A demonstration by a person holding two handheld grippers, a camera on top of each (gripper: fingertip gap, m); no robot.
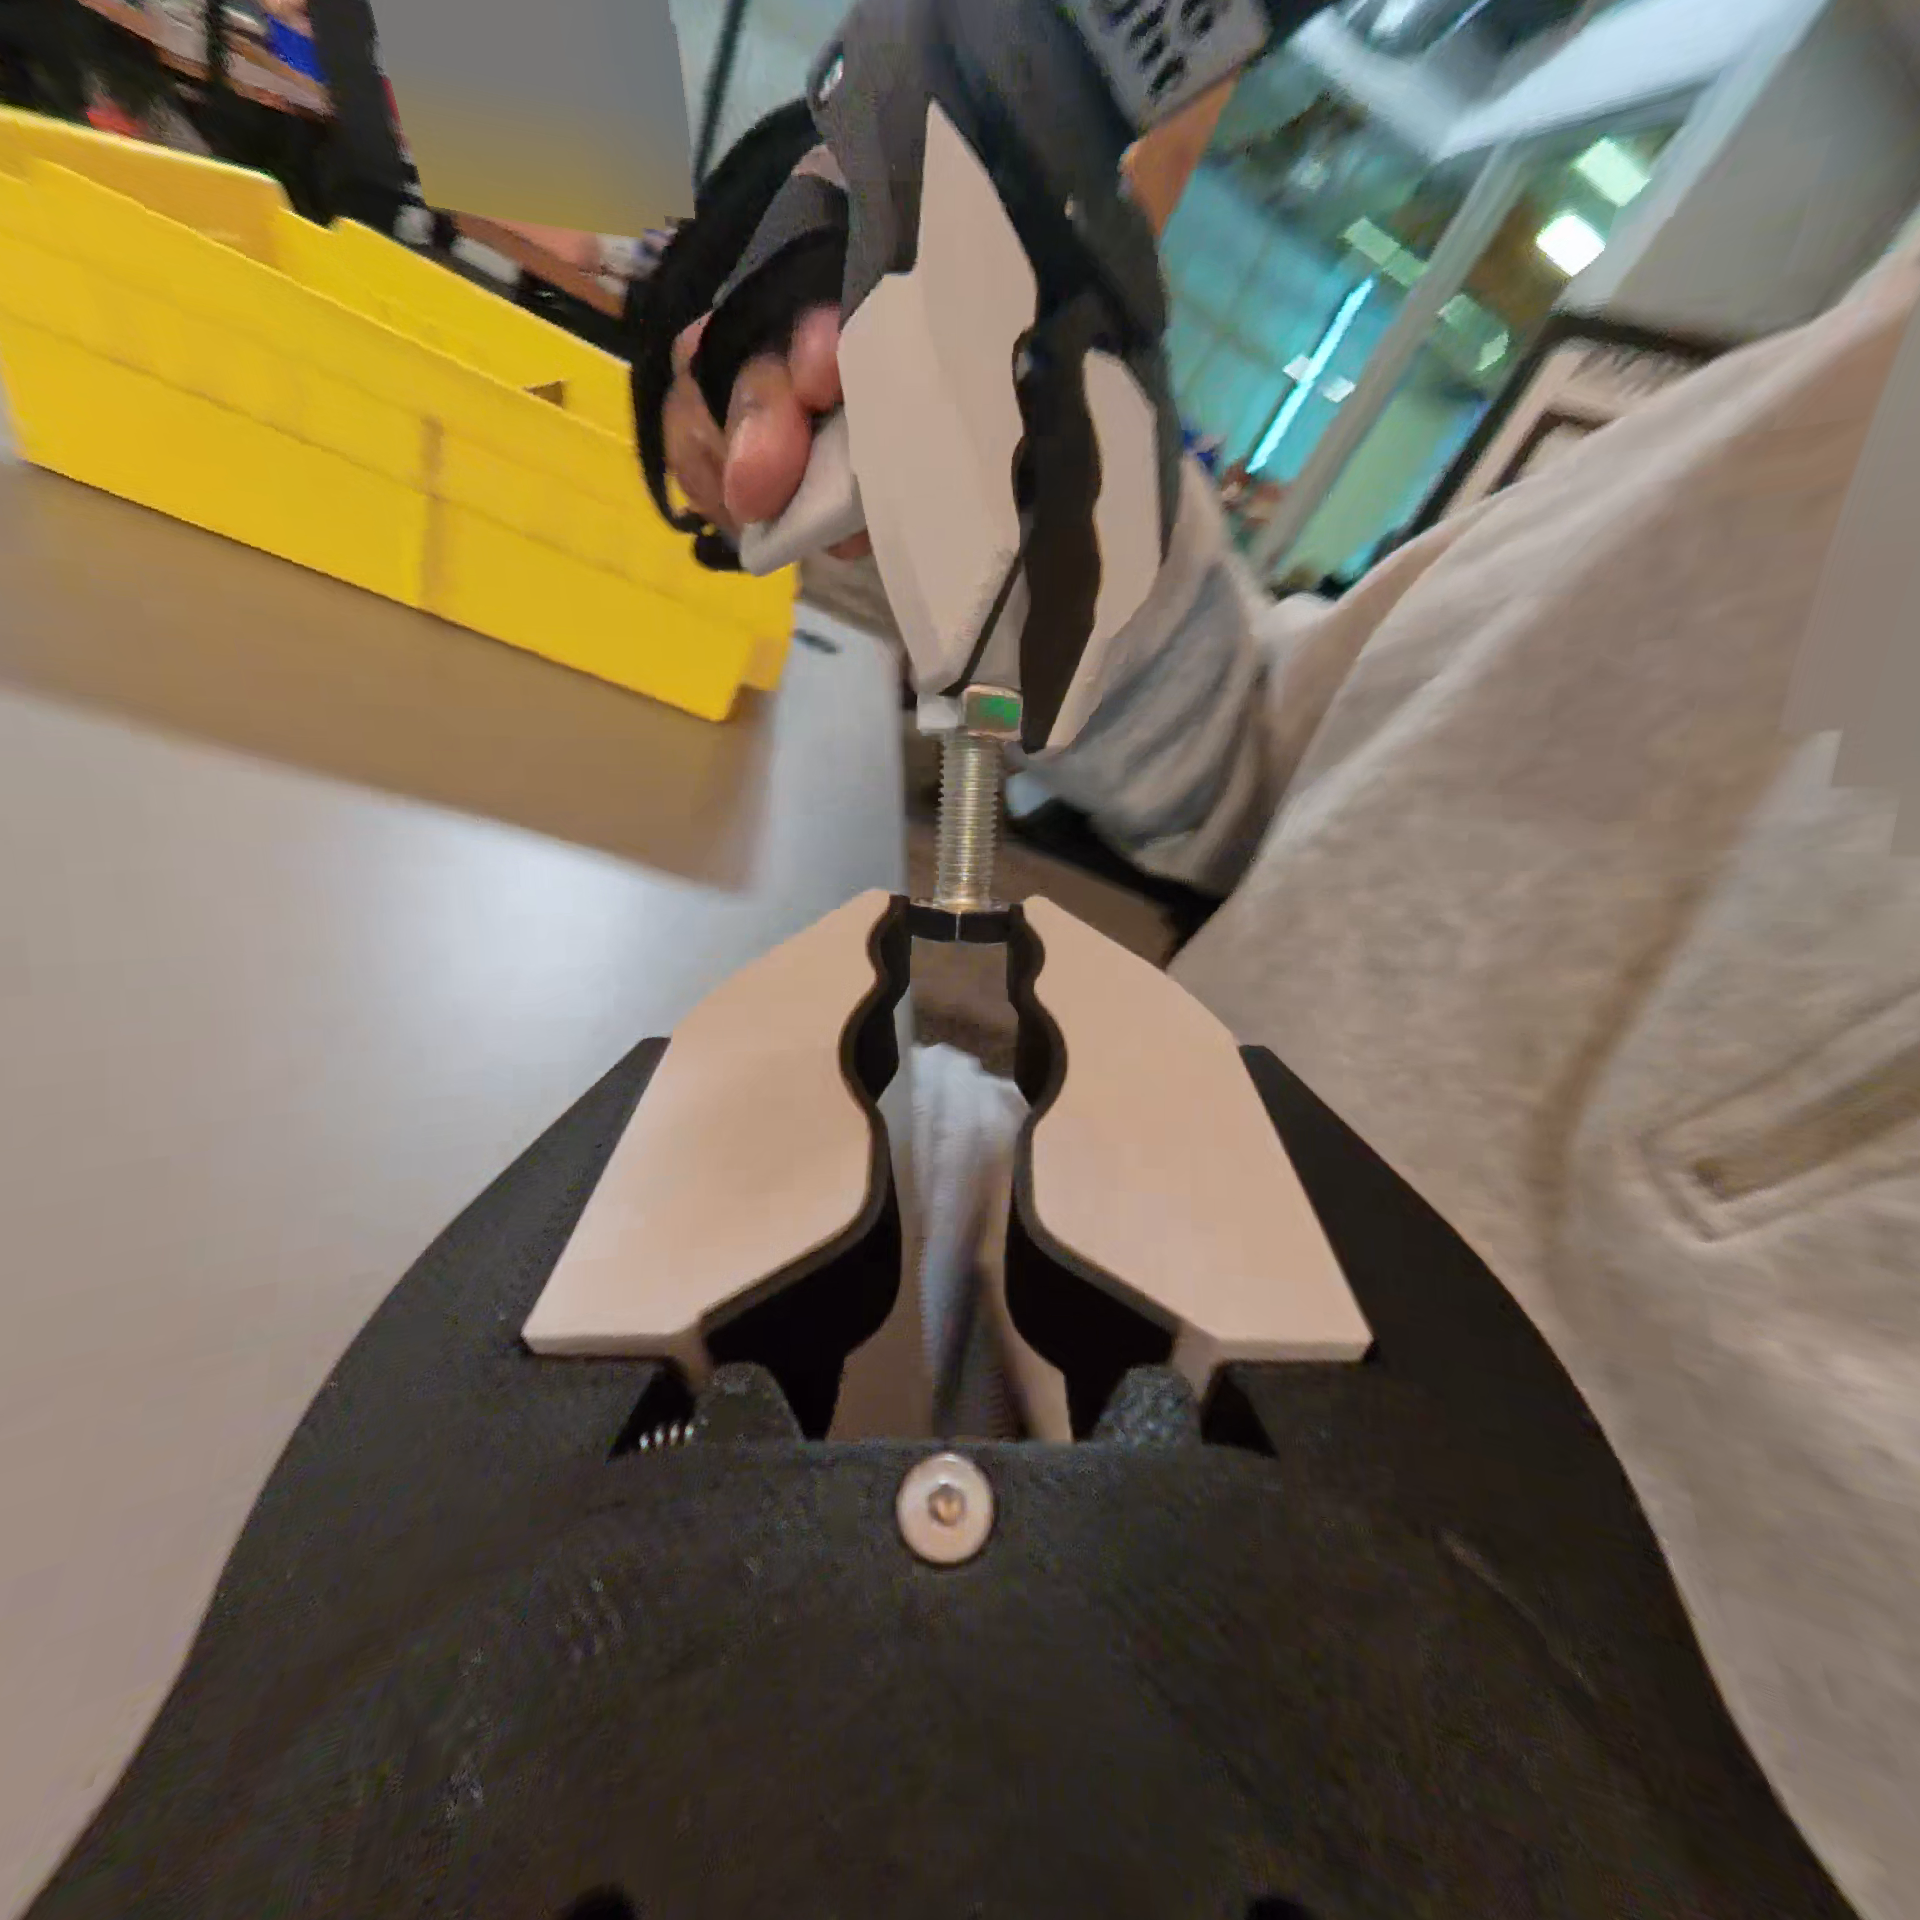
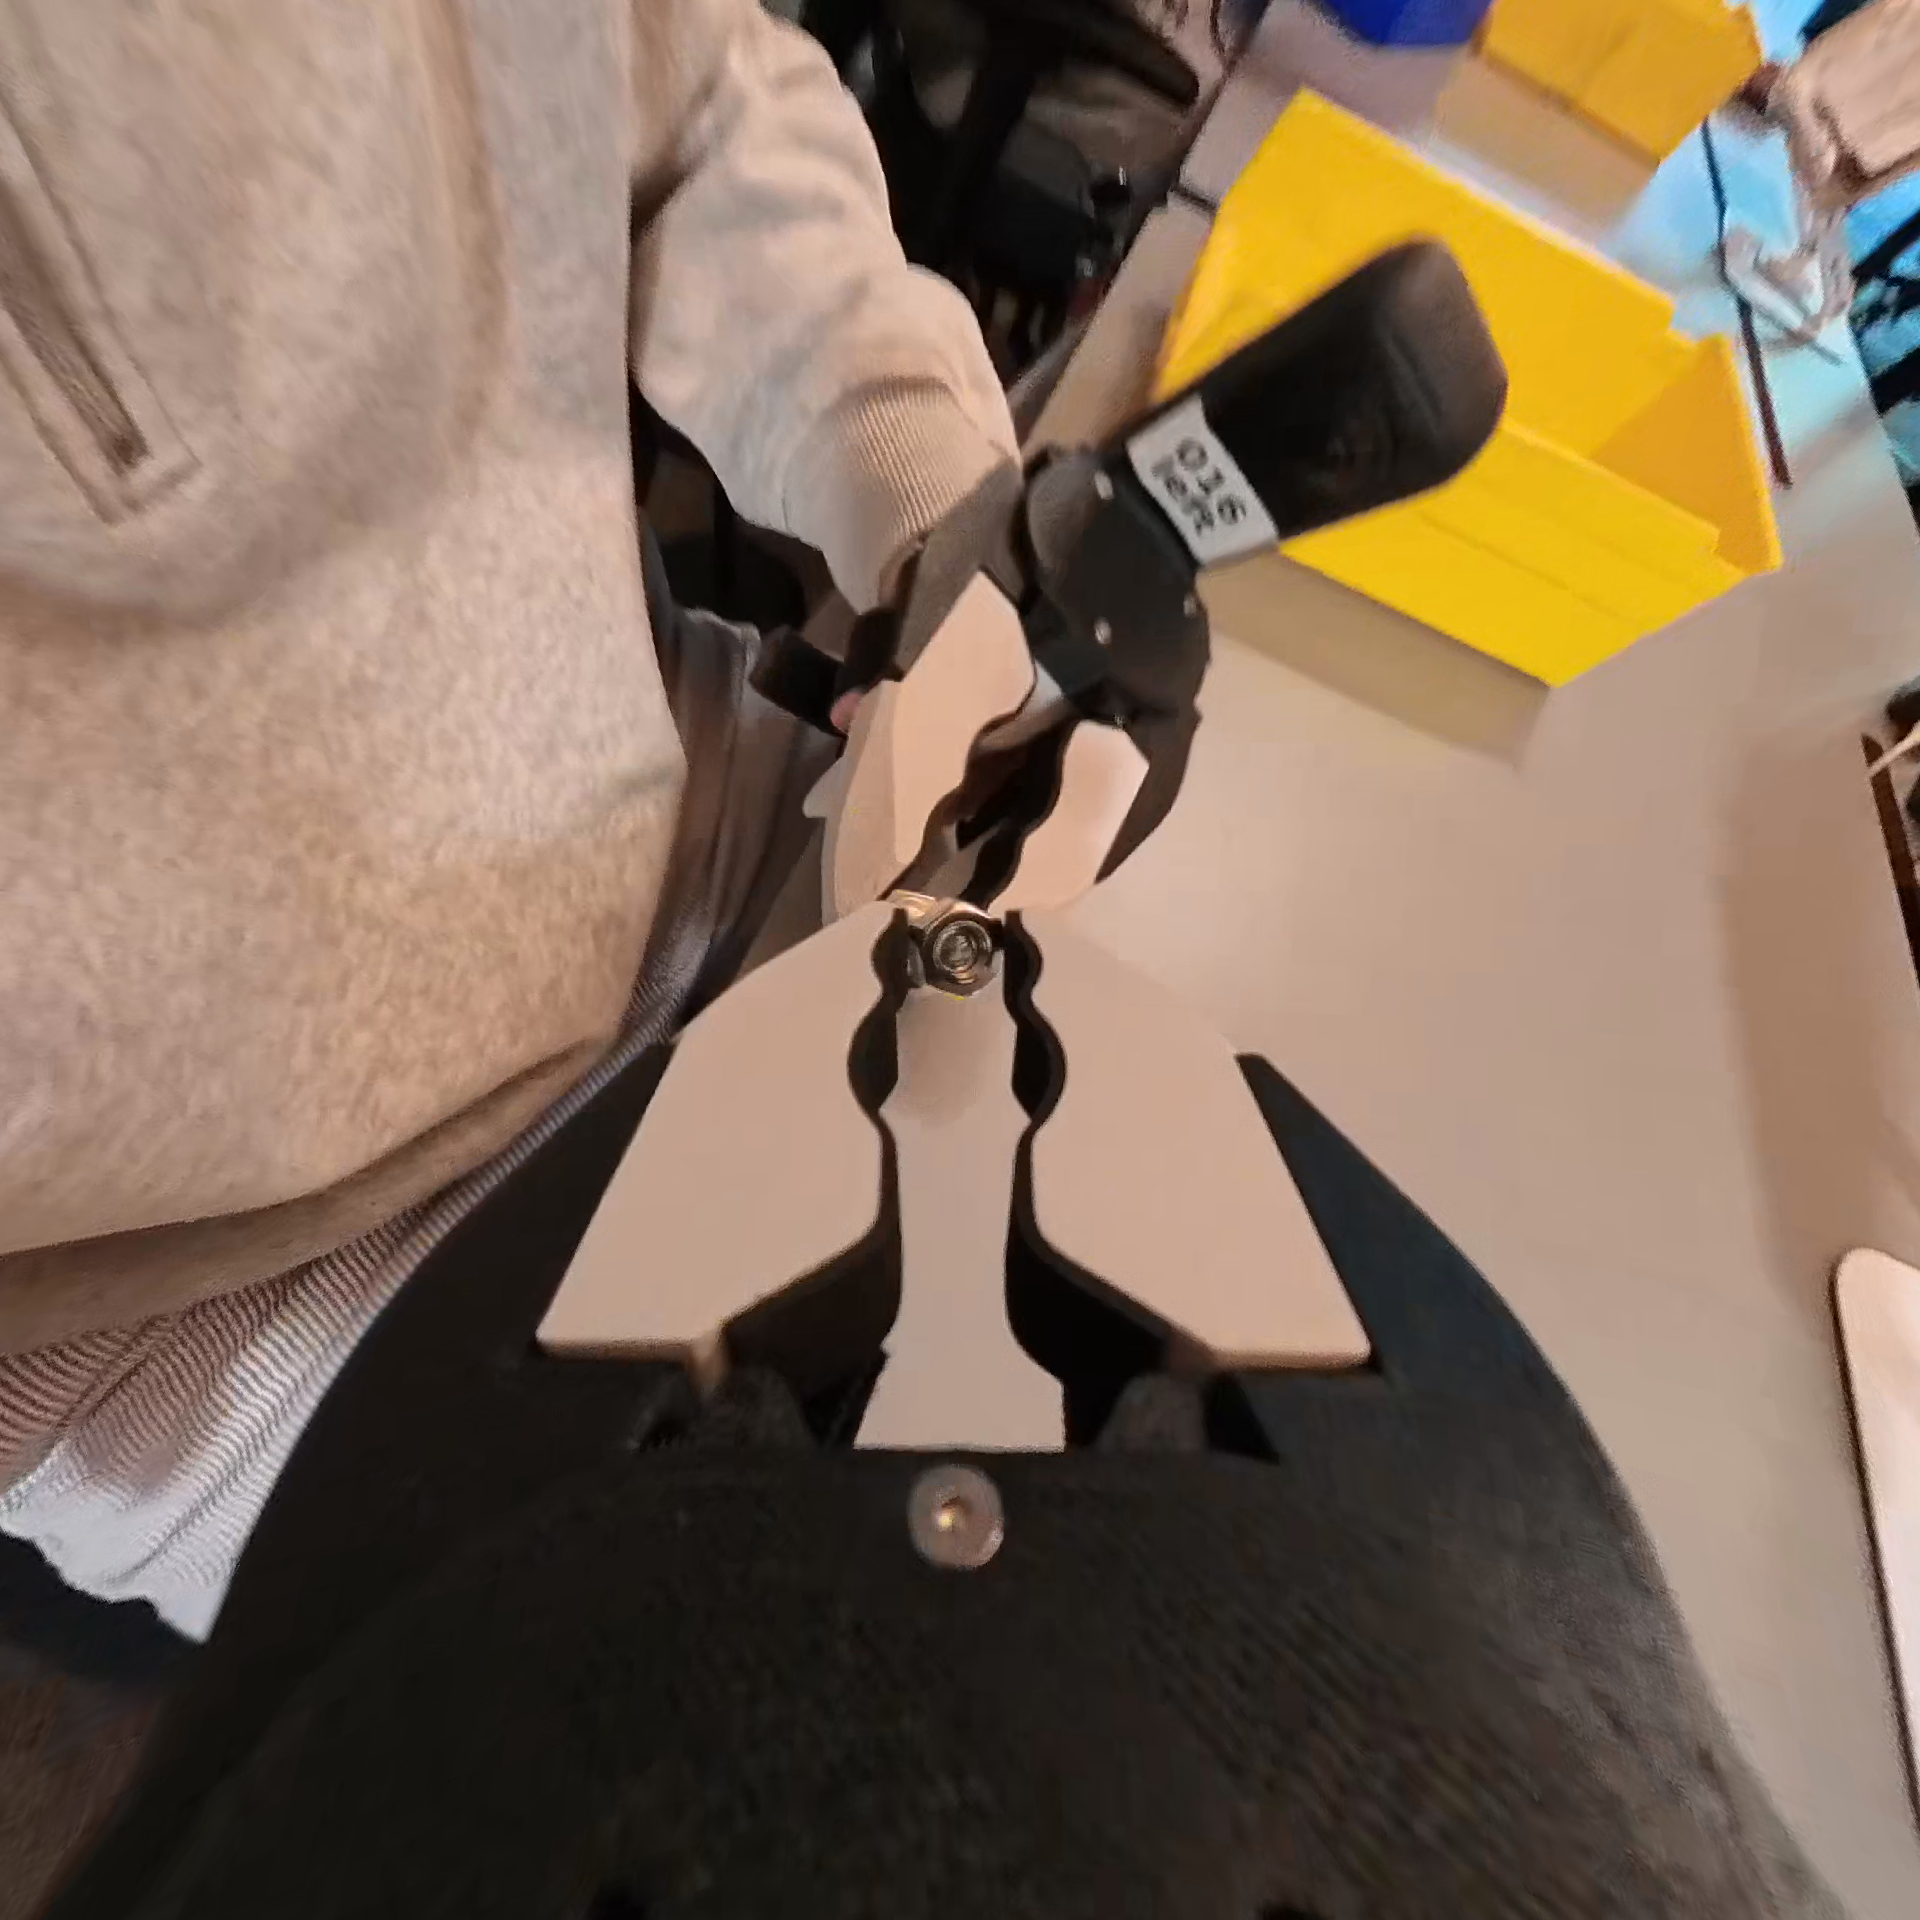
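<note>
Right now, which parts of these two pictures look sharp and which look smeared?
Left wrist view: the bolt and left gripper are crisp; the yellow bin and background smear. Right wrist view: the nut is sharp; the sweater blurs.

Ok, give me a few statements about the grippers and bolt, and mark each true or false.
1. The right gripper is shut on the head of the bolt. True.
2. The left gripper is open and holds nothing. False: it is shut on a black nut at the bolt's other end.
3. The bolt lies on the table. False: it is held off the table, between the two grippers.
4. The bin on the table is blue. False: it is yellow.
5. The person wears a light sweater. True.
</note>
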